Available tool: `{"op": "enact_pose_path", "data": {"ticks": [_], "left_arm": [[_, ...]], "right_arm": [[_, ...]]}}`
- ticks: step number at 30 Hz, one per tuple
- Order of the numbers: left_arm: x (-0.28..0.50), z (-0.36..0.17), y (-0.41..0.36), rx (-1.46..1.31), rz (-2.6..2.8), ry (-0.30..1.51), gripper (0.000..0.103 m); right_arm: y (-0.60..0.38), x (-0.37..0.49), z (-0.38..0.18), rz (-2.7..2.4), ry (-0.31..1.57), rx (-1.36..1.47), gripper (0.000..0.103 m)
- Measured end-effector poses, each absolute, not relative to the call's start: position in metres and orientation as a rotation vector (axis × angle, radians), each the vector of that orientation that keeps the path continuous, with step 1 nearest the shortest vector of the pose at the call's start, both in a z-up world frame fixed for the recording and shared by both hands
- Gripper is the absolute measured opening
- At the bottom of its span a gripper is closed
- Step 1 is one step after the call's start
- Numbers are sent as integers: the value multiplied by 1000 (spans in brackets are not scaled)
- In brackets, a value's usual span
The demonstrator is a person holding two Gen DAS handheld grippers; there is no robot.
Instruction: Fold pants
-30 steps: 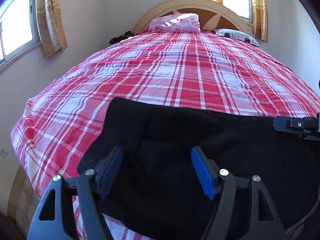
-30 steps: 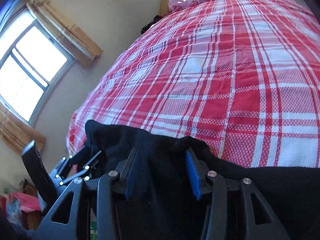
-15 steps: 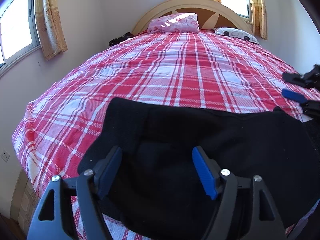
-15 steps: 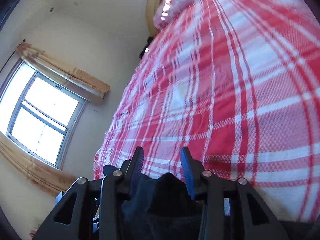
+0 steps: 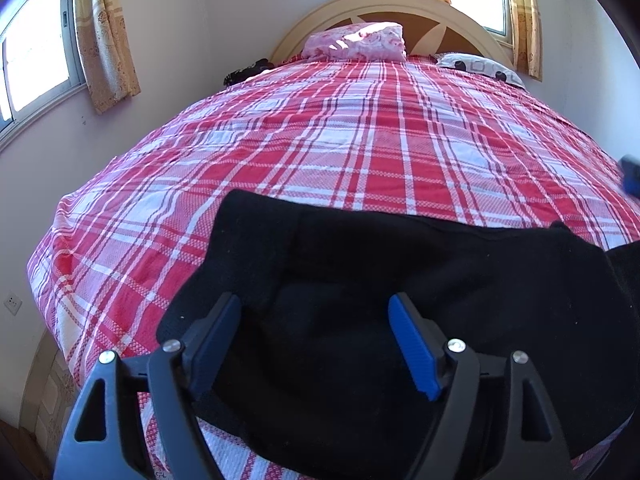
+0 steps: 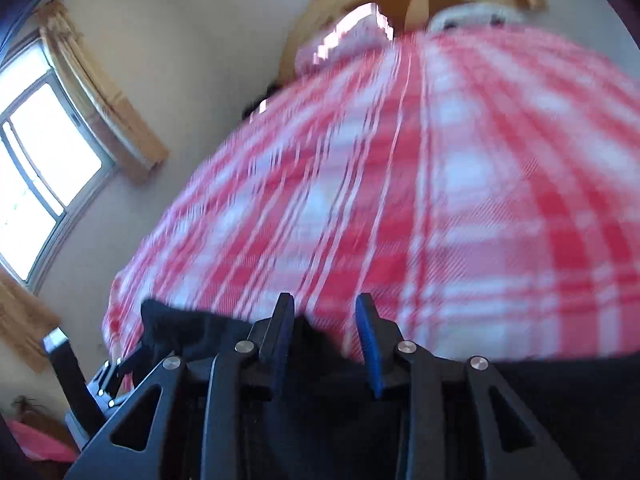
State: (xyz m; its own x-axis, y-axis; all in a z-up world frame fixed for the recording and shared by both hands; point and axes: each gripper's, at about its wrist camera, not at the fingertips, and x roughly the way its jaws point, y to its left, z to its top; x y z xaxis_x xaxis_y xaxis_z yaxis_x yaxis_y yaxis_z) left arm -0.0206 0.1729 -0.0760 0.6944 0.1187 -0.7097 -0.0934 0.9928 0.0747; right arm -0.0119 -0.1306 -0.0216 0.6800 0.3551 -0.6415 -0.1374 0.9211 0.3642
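Pants [image 5: 400, 300] on the bed [image 5: 360, 140]: right tool [image 6: 326, 336] has been closing, pinching a raised fold; left tool [image 5: 316, 340] wide, gripping nothing, should take the other edge.

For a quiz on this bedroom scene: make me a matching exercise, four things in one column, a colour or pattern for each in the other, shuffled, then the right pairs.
Things:
1. pants
2. bedspread
3. left gripper pads
4. pillow on the left at the headboard

Colours:
A. pink, flowered
B. black
C. red and white plaid
D. blue

Pairs: 1-B, 2-C, 3-D, 4-A
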Motion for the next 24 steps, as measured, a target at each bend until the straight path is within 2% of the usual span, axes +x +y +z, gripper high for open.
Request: {"op": "enact_pose_path", "data": {"ticks": [3, 4, 5, 11, 15, 20, 21, 22, 23, 24], "left_arm": [[-19, -75, 175, 11, 121, 812, 80], [-18, -75, 175, 5, 121, 816, 81], [-17, -74, 175, 1, 120, 818, 81], [-17, -76, 172, 6, 138, 816, 83], [-16, -76, 172, 3, 143, 819, 84], [-14, -76, 173, 2, 139, 829, 86], [-13, -76, 173, 3, 140, 830, 87], [-13, -76, 173, 3, 141, 831, 88], [-12, -77, 173, 2, 143, 832, 88], [-11, -77, 173, 0, 144, 835, 89]], "right_arm": [[-179, -27, 20, 152, 657, 293, 50], [-206, -33, 34, 58, 626, 285, 61], [-230, -37, 41, -32, 614, 274, 64], [-371, -32, 56, -439, 663, 176, 64], [-431, -4, 32, -612, 802, 140, 64], [-453, 21, -10, -734, 980, 70, 64], [-455, 16, -13, -727, 979, 92, 63], [-459, 13, -13, -718, 967, 128, 55], [-462, 10, -11, -717, 964, 145, 35], [-464, 8, -8, -715, 965, 149, 23]]}}
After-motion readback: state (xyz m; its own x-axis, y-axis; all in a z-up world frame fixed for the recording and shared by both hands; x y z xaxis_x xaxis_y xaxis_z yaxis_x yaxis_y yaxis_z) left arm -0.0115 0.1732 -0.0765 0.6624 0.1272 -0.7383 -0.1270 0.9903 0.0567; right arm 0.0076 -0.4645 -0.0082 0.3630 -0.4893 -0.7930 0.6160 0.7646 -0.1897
